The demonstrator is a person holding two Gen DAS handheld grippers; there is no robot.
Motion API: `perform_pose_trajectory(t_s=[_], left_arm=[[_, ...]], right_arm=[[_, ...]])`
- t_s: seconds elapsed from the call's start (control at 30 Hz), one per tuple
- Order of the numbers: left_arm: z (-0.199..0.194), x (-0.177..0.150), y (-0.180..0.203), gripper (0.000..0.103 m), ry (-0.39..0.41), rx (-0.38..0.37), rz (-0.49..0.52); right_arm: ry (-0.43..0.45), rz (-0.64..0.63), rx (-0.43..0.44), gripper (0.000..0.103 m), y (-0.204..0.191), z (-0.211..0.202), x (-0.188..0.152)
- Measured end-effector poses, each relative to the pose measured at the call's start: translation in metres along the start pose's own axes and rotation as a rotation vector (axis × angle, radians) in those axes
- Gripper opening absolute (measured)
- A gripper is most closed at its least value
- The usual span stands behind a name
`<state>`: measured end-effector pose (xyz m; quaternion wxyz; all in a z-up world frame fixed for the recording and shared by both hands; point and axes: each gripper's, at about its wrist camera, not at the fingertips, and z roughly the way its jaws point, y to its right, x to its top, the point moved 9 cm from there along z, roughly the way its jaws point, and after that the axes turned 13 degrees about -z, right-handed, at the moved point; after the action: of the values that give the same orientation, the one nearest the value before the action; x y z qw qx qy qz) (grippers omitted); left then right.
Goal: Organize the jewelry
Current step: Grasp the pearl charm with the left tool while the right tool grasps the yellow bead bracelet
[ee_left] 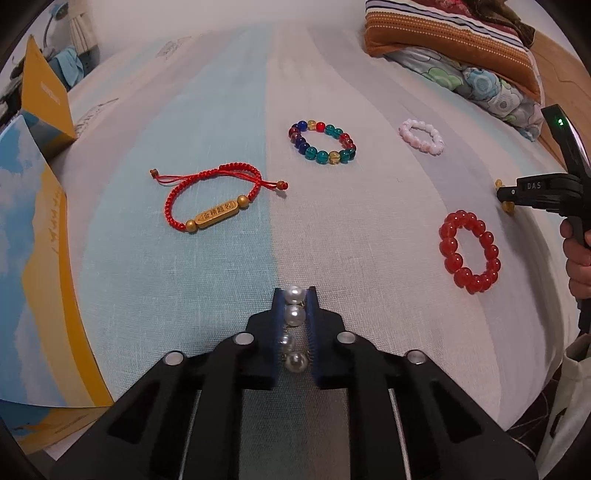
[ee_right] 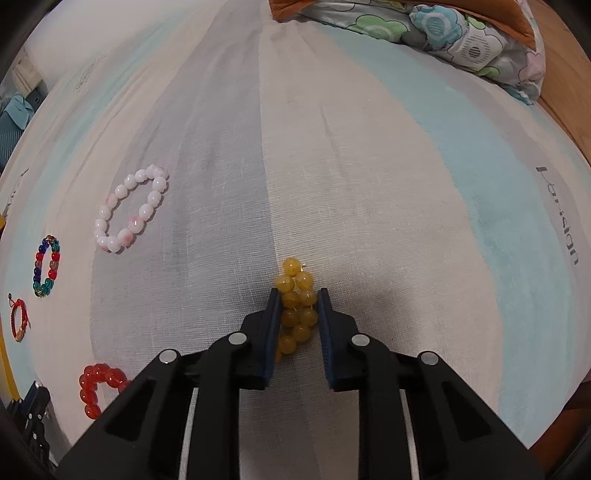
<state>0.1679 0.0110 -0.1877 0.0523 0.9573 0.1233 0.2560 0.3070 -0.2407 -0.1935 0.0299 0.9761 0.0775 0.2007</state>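
The left tongs are clamped on a string of round white pearl beads, which sits between the two blue pads at the 6 o'clock edge of the left wrist view, just above the striped bedsheet.

The right tongs are closed on a bunched bracelet of yellow translucent beads. Some yellow beads stick out past the tips toward 12 o'clock and lie on the sheet.

In the left wrist view other jewelry lies around on the bed. A red braided cord bracelet with a gold bar charm is at 10 o'clock from the tongs. A bracelet of blue, green, red and amber glass beads lies at 12 o'clock, well apart. A small bracelet of white and pink beads is at 1 o'clock, and a ring of big red glossy beads is at 2 o'clock, near the right tongs. None of them lies between the left tongs and the sheet in front.

An open yellow and blue cardboard box stands at 9 o'clock on the bed edge. A folded flower-pattern quilt with an orange striped pillow on top lies at 1 o'clock, far behind.
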Motion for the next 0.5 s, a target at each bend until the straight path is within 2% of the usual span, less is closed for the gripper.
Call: perform_pose_trajectory(t_s=[0.4,0.43,0.5], left_arm=[[-0.009,0.003,-0.002,0.011,0.021,-0.018,-0.012],[-0.01,0.003,-0.001,0.011,0.023,-0.019,-0.011],[-0.011,0.005,0.0,0.011,0.027,-0.021,-0.013]], right_arm=[[0.035,0.004,0.004,0.018,-0.003,-0.014,0.0],[0.04,0.004,0.005,0.005,-0.004,-0.016,0.0],[0.045,0.008,0.009,0.0,-0.001,-0.017,0.002]])
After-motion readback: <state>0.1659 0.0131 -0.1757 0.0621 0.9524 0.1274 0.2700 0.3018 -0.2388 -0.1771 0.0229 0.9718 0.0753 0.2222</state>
